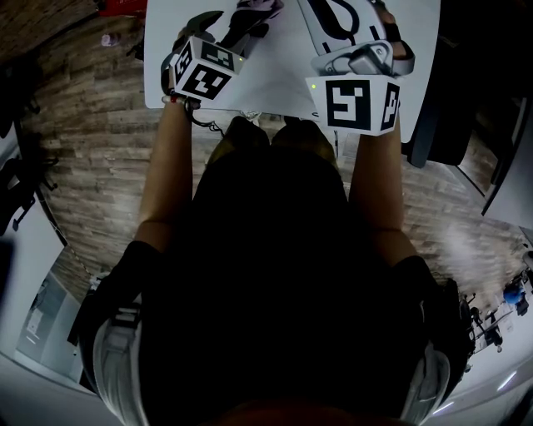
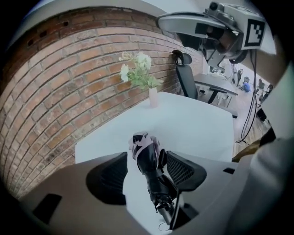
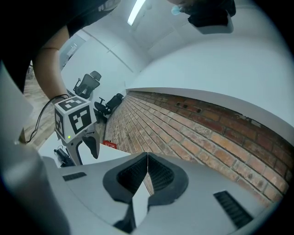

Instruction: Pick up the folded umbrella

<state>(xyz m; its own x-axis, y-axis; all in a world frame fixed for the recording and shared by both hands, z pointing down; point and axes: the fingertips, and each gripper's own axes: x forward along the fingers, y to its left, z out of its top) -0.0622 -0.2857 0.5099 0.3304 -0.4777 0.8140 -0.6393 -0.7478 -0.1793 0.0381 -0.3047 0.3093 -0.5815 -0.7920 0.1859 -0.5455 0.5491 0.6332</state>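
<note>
The folded umbrella (image 2: 148, 156), black with a pink and white canopy end, lies on the white table (image 2: 202, 124). In the left gripper view it sits between the jaws of my left gripper (image 2: 146, 160). The jaws stand open around it, the right pad (image 2: 181, 169) close beside it and the left pad (image 2: 112, 172) apart from it. In the head view my left gripper (image 1: 225, 29) points down at the umbrella (image 1: 256, 8) near the table's far side. My right gripper (image 3: 147, 160) is shut with nothing between its pads and hovers beside the left one (image 3: 76, 124).
A small vase of white flowers (image 2: 151, 94) stands at the table's far edge by the brick wall (image 2: 64, 82). A black office chair (image 2: 186, 75) and desks are beyond the table. The table's near edge (image 1: 250, 110) is right in front of the person.
</note>
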